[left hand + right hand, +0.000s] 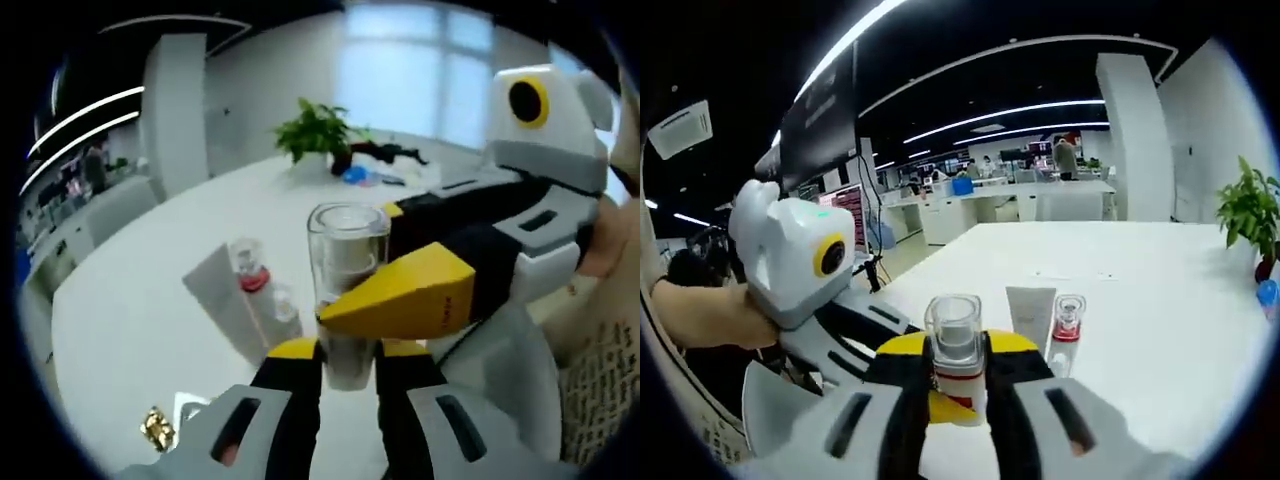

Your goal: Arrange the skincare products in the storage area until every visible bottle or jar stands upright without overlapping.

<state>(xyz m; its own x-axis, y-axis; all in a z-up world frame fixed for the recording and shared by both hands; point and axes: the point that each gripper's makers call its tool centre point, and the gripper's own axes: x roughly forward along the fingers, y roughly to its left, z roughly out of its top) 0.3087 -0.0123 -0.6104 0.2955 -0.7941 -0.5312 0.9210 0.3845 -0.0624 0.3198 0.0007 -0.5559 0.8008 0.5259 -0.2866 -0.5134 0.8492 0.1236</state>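
Left gripper [349, 352]: its two yellow-tipped jaws are closed against the lower part of a clear bottle [347, 290], which stands upright between them.
Right gripper [958, 368]: its jaws are closed on the same bottle [957, 352], pressing its sides; in the left gripper view it [425, 290] comes in from the right, one yellow tip lying across the bottle's middle.
Bottle: clear-capped, pale inside, with a red band low on the body in the right gripper view; held by both grippers over the white table [150, 330].
Tube: a white tube [222, 295] lies just ahead and to the left of the left gripper's jaws; in the right gripper view it [1030, 312] is just past the jaws, a little to the right.
Small bottles: a clear one with a red part [250, 265] is against the tube, and another clear one [283, 305] sits next to it, nearer the jaws; in the right gripper view the red one [1067, 330] stands upright just right of the tube.
Gold wrapper [157, 428]: on the table, low and left of the left gripper.
Plant [315, 130]: far ahead at the table's far side.
Hand [710, 312]: it grips the other gripper's white body, left in the right gripper view.
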